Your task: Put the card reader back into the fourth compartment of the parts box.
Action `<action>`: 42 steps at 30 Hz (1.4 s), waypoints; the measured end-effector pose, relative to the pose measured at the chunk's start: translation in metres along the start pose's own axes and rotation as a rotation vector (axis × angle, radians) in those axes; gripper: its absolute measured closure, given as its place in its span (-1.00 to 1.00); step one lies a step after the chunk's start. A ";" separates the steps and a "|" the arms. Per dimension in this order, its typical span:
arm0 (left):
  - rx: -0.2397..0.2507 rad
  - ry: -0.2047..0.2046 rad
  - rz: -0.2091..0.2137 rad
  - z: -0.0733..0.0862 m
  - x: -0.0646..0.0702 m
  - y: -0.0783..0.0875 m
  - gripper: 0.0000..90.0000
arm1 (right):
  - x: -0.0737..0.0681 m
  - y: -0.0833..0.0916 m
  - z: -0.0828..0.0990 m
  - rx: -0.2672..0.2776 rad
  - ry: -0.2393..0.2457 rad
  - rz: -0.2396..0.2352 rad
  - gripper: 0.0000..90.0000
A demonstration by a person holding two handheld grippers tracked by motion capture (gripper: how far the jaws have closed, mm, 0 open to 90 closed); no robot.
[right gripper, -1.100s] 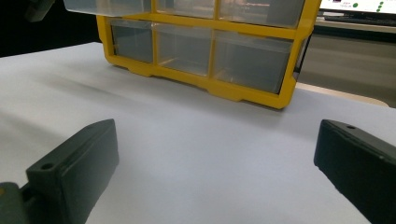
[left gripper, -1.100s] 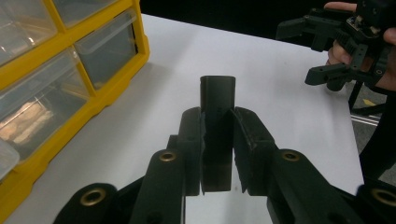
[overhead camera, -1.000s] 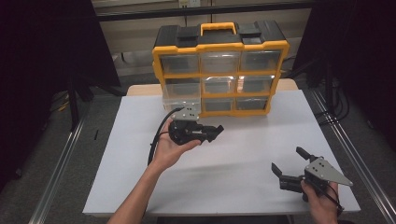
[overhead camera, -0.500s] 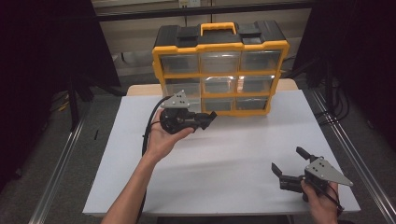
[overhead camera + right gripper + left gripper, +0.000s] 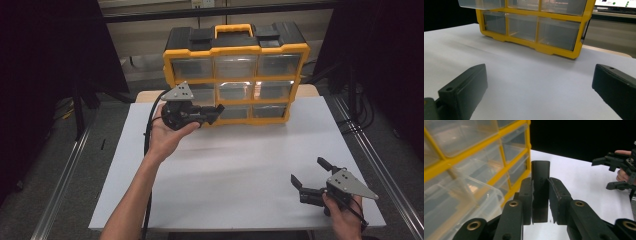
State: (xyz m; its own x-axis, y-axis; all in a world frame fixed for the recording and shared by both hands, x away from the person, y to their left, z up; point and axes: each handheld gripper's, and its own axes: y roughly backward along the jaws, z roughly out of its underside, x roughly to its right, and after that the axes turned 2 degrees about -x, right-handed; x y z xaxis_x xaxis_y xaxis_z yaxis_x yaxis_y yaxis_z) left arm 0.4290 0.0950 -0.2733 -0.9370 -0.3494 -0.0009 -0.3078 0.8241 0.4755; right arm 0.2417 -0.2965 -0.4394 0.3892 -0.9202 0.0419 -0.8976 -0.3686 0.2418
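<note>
A yellow-framed cabinet (image 5: 235, 75) with clear drawers and a black top stands at the back of the white table (image 5: 240, 165). My left gripper (image 5: 217, 108) is held up in front of its left column, jaws pointing right. In the left gripper view the jaws (image 5: 540, 180) are shut on a flat black piece (image 5: 540, 168) that sticks up past the fingertips, with the cabinet (image 5: 474, 157) close on the left. A clear drawer (image 5: 461, 202) juts out beside the jaws. My right gripper (image 5: 307, 170) rests near the table's front right, open and holding nothing (image 5: 540, 72), facing the cabinet (image 5: 534, 25).
The right gripper (image 5: 601, 174) and a hand appear far across the table in the left gripper view. Metal rails run along both sides of the table, such as the left rail (image 5: 65, 185). Dark floor and cables (image 5: 360, 110) lie beyond the right side.
My left gripper has moved away from me and slightly left, up to the front of the cabinet's left column. The right gripper has stayed put.
</note>
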 end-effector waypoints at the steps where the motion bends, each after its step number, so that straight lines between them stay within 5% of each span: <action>1: 0.000 0.000 -0.004 -0.001 -0.001 0.001 0.64 | 0.000 0.000 0.000 0.000 -0.001 0.000 -1.00; 15: -0.013 0.029 -0.053 -0.011 -0.024 0.007 0.64 | 0.000 0.000 0.000 0.000 -0.001 -0.004 -1.00; 27: -0.072 0.050 -0.126 -0.017 -0.052 0.024 0.64 | 0.000 0.000 0.000 -0.003 0.000 -0.002 -1.00; 42: -0.174 0.054 -0.160 -0.024 -0.072 0.019 0.64 | 0.000 0.001 0.000 -0.004 0.000 -0.004 -1.00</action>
State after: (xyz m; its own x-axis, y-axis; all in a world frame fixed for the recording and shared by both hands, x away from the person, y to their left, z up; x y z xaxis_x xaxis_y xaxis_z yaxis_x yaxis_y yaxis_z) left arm 0.4949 0.1249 -0.2430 -0.8671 -0.4963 -0.0435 -0.4137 0.6686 0.6179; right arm 0.2412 -0.2966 -0.4391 0.3929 -0.9187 0.0411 -0.8952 -0.3719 0.2455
